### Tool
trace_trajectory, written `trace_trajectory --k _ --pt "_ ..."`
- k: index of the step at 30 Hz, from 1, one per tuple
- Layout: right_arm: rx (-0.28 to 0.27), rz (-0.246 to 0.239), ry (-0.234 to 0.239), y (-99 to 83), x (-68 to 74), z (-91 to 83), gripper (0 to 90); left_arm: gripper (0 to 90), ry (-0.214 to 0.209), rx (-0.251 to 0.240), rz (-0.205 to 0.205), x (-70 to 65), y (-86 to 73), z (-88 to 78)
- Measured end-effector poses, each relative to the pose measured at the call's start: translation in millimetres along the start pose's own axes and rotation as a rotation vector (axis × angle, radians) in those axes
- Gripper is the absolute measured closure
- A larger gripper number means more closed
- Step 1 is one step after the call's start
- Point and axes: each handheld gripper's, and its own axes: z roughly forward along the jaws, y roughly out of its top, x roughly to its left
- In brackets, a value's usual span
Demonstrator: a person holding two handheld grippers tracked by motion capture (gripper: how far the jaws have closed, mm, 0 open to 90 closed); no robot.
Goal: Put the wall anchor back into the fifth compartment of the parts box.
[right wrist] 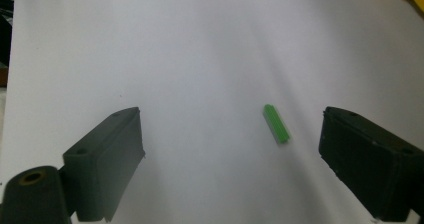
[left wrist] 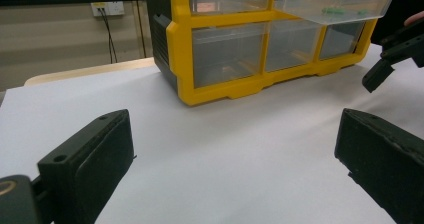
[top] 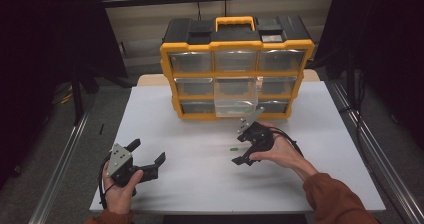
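White table (right wrist: 210,39): green peg (right wrist: 276,124) between spread jaws

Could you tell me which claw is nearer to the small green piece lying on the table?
Right. The right claw hangs open around the green piece; the left claw sits far off, empty.

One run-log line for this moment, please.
right claw: open above green peg | left claw: open, nothing held | organizer: middle drawer pulled out
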Motion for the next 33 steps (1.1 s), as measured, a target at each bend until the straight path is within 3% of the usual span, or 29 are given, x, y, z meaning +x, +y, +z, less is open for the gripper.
trace_trajectory --k 6,12,14,17,19,22,23,24,27,30,31,32,33 --pt "0.031 -0.038 -0.007 4.1 -2.7 15.5 15.8 2.4 -0.014 0.001 0.003 0.7 0.0 0.7" --pt "0.078 -0.028 -0.003 7.4 -3.7 23.2 26.6 2.4 -0.005 -0.003 -0.005 0.2 -0.2 0.2" --pt "0.08 -0.059 -0.009 7.2 -6.2 25.6 29.1 2.4 0.0 0.0 0.0 0.4 -0.2 -0.1" --pt "0.1 -0.041 -0.011 6.0 -6.1 28.3 33.7 2.4 -0.004 -0.002 -0.007 -0.3 -0.3 0.0" --pt "0.109 -0.057 -0.01 6.9 -6.4 28.9 34.7 2.4 0.001 -0.001 0.0 0.2 -0.2 -0.1" --pt "0.119 -0.08 -0.012 9.1 -5.9 28.2 43.9 2.4 -0.002 -0.001 0.001 0.2 0.0 0.2" --pt "0.135 -0.039 -0.016 9.5 -2.9 27.6 45.1 2.4 -0.004 0.002 0.009 0.6 0.2 0.1" --pt "0.133 -0.073 -0.017 10.5 -4.7 28.0 47.3 2.4 -0.004 0.003 0.009 0.7 0.2 0.1" --pt "0.162 -0.065 -0.026 11.3 -2.9 26.8 52.9 2.4 -0.009 0.0 0.005 0.7 0.1 0.5" --pt "0.265 -0.046 -0.048 16.0 -0.8 23.3 64.5 2.4 -0.008 -0.003 0.006 0.9 0.1 0.7" --pt "0.283 -0.024 -0.089 15.7 -0.3 24.8 68.2 2.4 -0.008 -0.004 0.006 0.9 0.1 0.7" --pt "0.28 -0.055 -0.044 15.2 -4.9 26.6 68.3 2.4 -0.011 -0.005 0.005 0.6 0.2 0.7" --pt "0.279 -0.024 -0.048 14.2 -5.6 25.4 68.3 2.4 -0.009 -0.003 0.008 0.7 0.3 0.5"
